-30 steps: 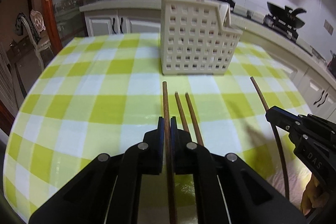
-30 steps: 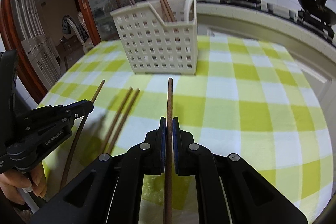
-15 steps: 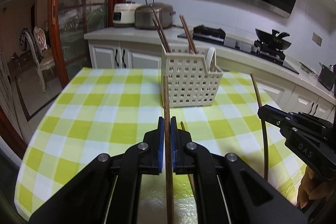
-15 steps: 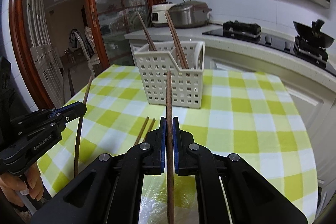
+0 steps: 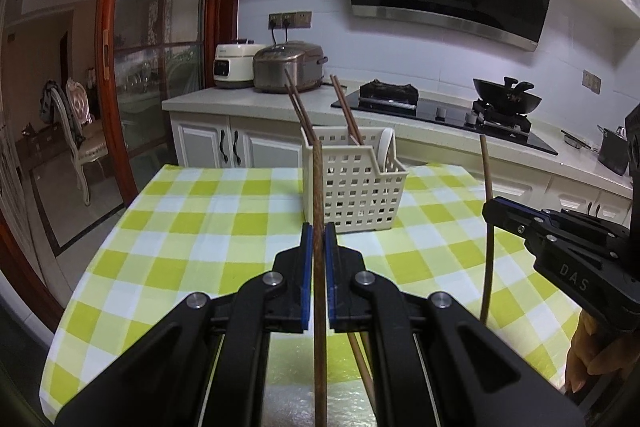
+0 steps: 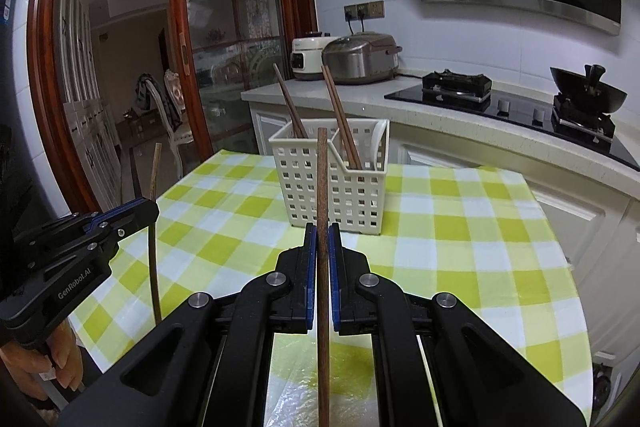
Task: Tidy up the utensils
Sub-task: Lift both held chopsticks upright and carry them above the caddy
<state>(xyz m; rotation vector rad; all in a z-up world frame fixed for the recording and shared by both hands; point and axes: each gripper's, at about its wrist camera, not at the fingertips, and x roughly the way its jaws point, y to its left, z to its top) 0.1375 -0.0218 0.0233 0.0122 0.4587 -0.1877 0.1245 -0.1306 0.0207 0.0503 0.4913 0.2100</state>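
My left gripper (image 5: 314, 239) is shut on a brown chopstick (image 5: 317, 195), held upright above the table. My right gripper (image 6: 322, 239) is shut on a second brown chopstick (image 6: 322, 187), also upright. Each gripper shows in the other's view: the right one (image 5: 490, 213) at the right, the left one (image 6: 150, 213) at the left. A white slotted utensil basket (image 5: 354, 183) stands on the far half of the table, also in the right wrist view (image 6: 332, 179). It holds several chopsticks (image 5: 298, 107) and a white spoon (image 5: 386, 147). Two chopsticks (image 5: 362, 367) lie on the cloth below my left gripper.
The round table has a green and white checked cloth (image 5: 192, 227). Behind it runs a kitchen counter (image 5: 224, 95) with two rice cookers (image 5: 288, 67), a hob and a wok (image 5: 506, 99). A glass door with a red wood frame (image 5: 108, 67) is at the left.
Both grippers have lifted well above the table with their chopsticks and tilted up to level. The basket now looks smaller and farther. Two chopsticks stayed on the cloth.
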